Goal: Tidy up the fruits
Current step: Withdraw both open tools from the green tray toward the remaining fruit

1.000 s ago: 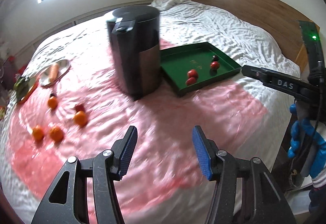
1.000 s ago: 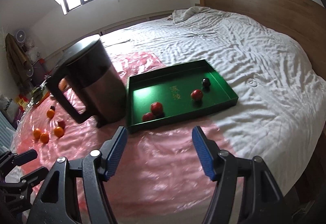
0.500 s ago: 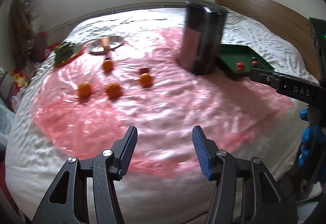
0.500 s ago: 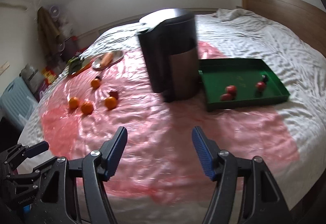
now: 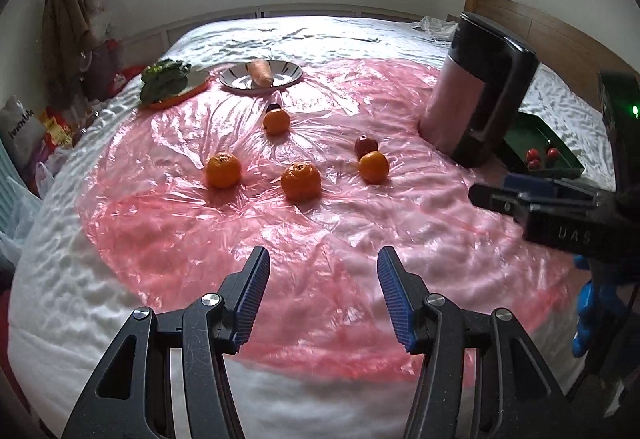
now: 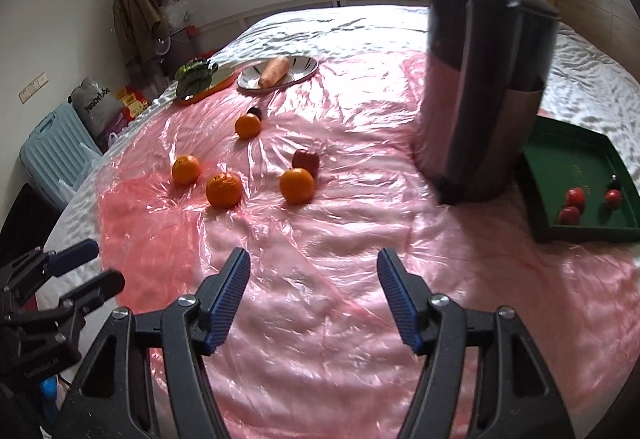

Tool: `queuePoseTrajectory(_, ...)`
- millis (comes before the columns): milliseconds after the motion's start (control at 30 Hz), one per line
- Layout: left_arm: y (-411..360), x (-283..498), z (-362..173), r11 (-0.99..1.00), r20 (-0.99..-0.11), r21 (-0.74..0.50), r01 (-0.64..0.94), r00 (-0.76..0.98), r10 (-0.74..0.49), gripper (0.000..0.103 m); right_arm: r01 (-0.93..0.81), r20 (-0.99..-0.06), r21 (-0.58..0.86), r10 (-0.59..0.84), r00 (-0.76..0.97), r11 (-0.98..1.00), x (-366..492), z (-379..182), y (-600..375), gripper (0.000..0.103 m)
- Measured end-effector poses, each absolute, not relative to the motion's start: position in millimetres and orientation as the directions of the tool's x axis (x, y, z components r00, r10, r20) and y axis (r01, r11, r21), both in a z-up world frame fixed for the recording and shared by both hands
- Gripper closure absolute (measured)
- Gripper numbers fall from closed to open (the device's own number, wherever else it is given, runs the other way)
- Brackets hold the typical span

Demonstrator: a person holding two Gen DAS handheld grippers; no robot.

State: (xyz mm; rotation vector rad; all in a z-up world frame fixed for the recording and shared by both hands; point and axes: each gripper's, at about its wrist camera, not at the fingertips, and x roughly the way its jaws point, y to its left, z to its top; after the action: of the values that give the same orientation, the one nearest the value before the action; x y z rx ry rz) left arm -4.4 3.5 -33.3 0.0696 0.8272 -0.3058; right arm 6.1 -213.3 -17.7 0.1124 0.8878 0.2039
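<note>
**Both claws spread and empty above a bed strewn with fruit**

The left claw (image 5: 322, 293) stood spread with nothing between its blue pads, held over the near part of a pink plastic sheet (image 5: 320, 239) that covered much of the white bed (image 5: 60, 299). The right claw (image 6: 314, 293) was likewise spread and held nothing; in the left wrist view it showed at the right edge, in the right wrist view the left claw showed at the lower left.

Four oranges lay loose on the sheet, well ahead of both claws: one at the left (image 5: 223, 170), one in the middle (image 5: 301, 181), one to the right (image 5: 373, 167) and one farther back (image 5: 276, 121). A dark red apple (image 5: 366, 146) sat just behind the right-hand orange, touching or nearly so. A small dark fruit (image 5: 273, 106) lay just behind the far orange.

A tall dark kettle (image 6: 484, 87) stood upright on the sheet to the right. Just beside it lay a green tray (image 6: 576, 167) holding three small red fruits (image 6: 575, 196) and one small dark one near its far side.

At the far side, a silver plate (image 5: 260, 77) carried a carrot (image 5: 260, 71), and beside it an orange-rimmed dish (image 5: 180, 95) carried leafy greens (image 5: 164, 79).
</note>
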Motion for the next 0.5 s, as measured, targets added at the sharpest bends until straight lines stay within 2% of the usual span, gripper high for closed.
queuePoseTrajectory(500, -6.1, 110.4, -78.1, 0.939, -0.806, -0.079, 0.336, 0.533, -0.259, 0.053, -0.173, -0.789, 0.188, 0.254, 0.559, 0.967, 79.0, -38.7, -186.4, 0.0)
